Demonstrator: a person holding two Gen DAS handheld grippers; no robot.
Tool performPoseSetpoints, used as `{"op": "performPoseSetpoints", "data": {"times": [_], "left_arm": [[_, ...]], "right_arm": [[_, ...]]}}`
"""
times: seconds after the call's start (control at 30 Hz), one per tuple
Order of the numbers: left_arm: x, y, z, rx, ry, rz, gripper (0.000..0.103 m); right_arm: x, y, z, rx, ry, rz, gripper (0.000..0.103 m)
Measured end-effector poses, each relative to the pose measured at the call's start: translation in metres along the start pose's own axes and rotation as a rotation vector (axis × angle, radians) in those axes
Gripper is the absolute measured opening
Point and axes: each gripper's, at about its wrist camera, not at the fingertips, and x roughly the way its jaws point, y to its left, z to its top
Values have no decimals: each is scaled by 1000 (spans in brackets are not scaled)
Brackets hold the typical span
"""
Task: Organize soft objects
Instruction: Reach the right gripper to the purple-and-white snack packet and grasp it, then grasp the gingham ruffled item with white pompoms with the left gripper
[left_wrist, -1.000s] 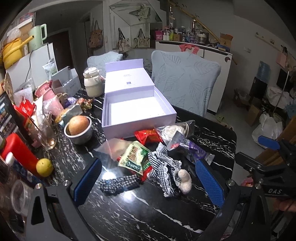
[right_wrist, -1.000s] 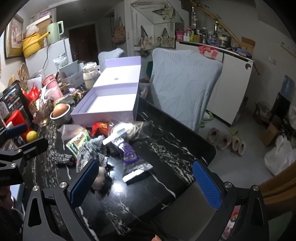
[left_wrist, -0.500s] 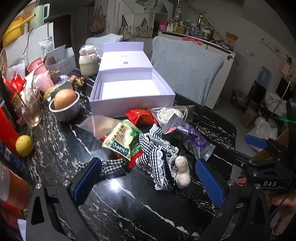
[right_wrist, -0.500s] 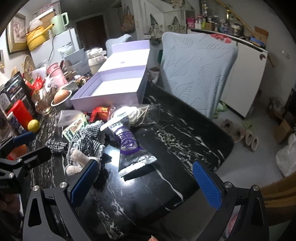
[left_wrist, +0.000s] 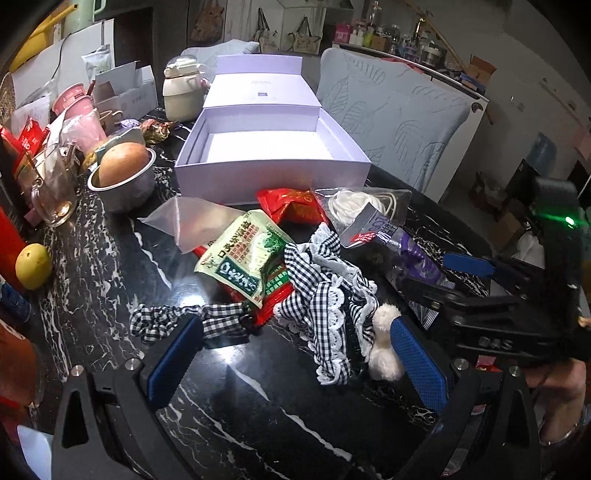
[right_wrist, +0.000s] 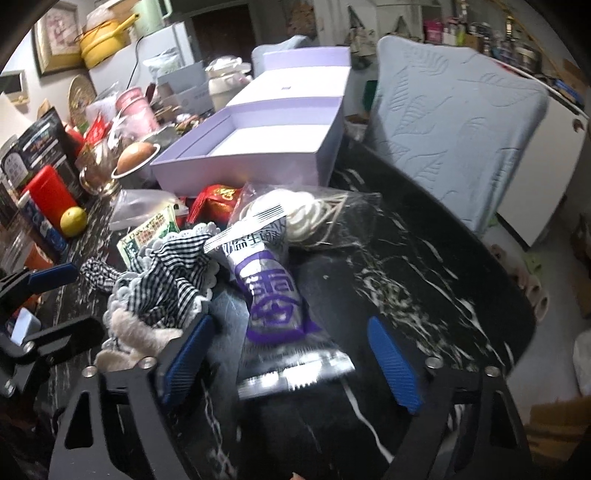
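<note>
A black-and-white checked cloth with lace trim (left_wrist: 325, 295) (right_wrist: 166, 280) lies in a heap on the black marble table, with a white fluffy pompom (left_wrist: 384, 354) at its near end and a checked scrunchie (left_wrist: 173, 321) to its left. My left gripper (left_wrist: 291, 365) is open just in front of the cloth. My right gripper (right_wrist: 291, 365) is open, its pads on either side of a silver and purple packet (right_wrist: 273, 295). An open lilac box (left_wrist: 269, 155) (right_wrist: 258, 147) stands empty behind the pile.
Green (left_wrist: 247, 254) and red (left_wrist: 295, 203) snack packets and a clear bag of white cord (left_wrist: 365, 203) lie among the cloth. A steel bowl (left_wrist: 122, 177), a lemon (left_wrist: 33, 266), cups and bottles crowd the left. A blue-covered chair (right_wrist: 461, 122) stands at the table's far edge.
Both grippers have moved forward and lower toward the pile. The cloth and packets now lie close in front of the fingers. Nothing has been grasped.
</note>
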Motion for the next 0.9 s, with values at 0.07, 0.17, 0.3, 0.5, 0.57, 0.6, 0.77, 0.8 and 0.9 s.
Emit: {"op": "performPoseSetpoints", "data": {"times": [0.07, 0.17, 0.3, 0.5, 0.57, 0.6, 0.77, 0.8, 0.9], "left_arm": [[3, -2, 1, 4, 6, -11, 103], [8, -5, 3, 3, 23, -32, 103], [13, -10, 5, 20, 31, -30, 103], [22, -18, 4, 49, 47, -33, 103], [24, -20, 4, 50, 54, -38, 103], [26, -21, 3, 51, 57, -42, 103], [34, -25, 4, 56, 62, -47, 101], [37, -26, 5, 58, 64, -45, 100], [46, -29, 5, 69, 84, -22, 93]], "right_arm": [[11, -1, 4, -10, 19, 24, 82], [23, 0, 9, -27, 47, 56, 69], [30, 0, 11, -51, 60, 71, 51], [24, -4, 9, -37, 53, 113, 29], [17, -7, 6, -29, 38, 114, 28], [15, -7, 5, -22, 34, 113, 28], [3, -14, -1, 19, 20, 100, 28], [-1, -16, -4, 33, 17, 95, 28], [-7, -22, -8, 74, 9, 91, 28]]}}
